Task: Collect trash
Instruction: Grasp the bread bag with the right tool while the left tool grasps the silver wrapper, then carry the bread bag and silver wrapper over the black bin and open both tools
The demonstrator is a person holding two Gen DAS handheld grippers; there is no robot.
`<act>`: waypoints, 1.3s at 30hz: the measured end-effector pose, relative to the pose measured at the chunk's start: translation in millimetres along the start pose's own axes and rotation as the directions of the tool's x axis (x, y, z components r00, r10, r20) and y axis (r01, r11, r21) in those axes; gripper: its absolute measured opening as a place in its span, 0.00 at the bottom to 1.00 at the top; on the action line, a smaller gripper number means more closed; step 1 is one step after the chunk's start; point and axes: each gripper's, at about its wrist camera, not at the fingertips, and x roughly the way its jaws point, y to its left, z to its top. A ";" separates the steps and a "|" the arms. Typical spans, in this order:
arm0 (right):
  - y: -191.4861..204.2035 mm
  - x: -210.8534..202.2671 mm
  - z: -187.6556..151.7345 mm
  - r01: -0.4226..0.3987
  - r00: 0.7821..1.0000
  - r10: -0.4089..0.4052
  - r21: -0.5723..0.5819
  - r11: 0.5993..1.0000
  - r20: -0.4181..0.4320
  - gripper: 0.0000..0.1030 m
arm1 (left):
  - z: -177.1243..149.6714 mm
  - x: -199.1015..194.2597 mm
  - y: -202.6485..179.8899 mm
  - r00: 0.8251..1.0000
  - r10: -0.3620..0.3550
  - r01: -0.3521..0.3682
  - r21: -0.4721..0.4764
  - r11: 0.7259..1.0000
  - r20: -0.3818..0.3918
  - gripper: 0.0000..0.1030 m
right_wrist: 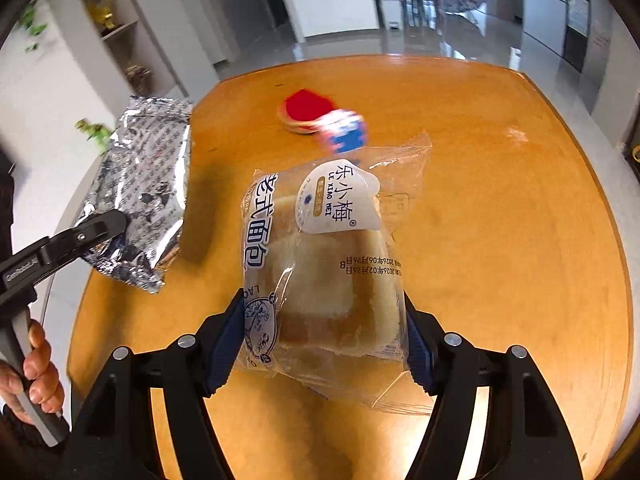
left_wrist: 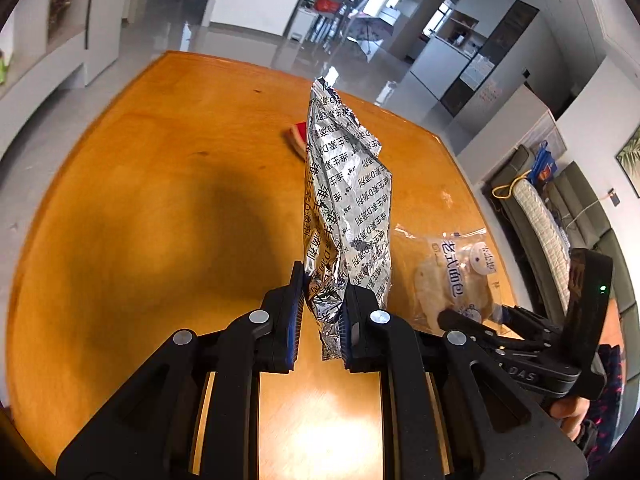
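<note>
Spanning both views, the glossy orange-brown wooden tabletop [right_wrist: 500,220] has rounded corners. Above it, the right gripper [right_wrist: 324,340] clamps its fingers on a soft, clear plastic bread packet [right_wrist: 320,264] holding a pale loaf, and the left gripper [left_wrist: 320,320] pinches a crinkled silver foil wrapper [left_wrist: 348,200] printed with dark characters. A small red-and-blue wrapper [right_wrist: 320,120] lies farther back on the wood.

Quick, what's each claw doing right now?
Left gripper: shut on the foil wrapper.
Right gripper: shut on the bagged bread.
</note>
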 end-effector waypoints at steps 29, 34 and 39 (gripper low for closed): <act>339.2 -8.9 -173.0 -0.336 0.942 0.261 -0.544 0.769 -0.213 0.68 | -206.1 -254.1 172.7 0.907 0.322 -0.226 -0.331 0.916 0.272 0.14; 390.1 4.6 -205.8 -0.390 0.920 0.262 -0.609 0.691 -0.292 0.68 | -252.1 -285.0 209.0 0.875 0.417 -0.294 -0.415 0.861 0.246 0.14; 428.7 23.8 -231.4 -0.430 0.900 0.244 -0.646 0.631 -0.361 0.68 | -286.9 -300.3 237.0 0.838 0.509 -0.366 -0.489 0.792 0.196 0.14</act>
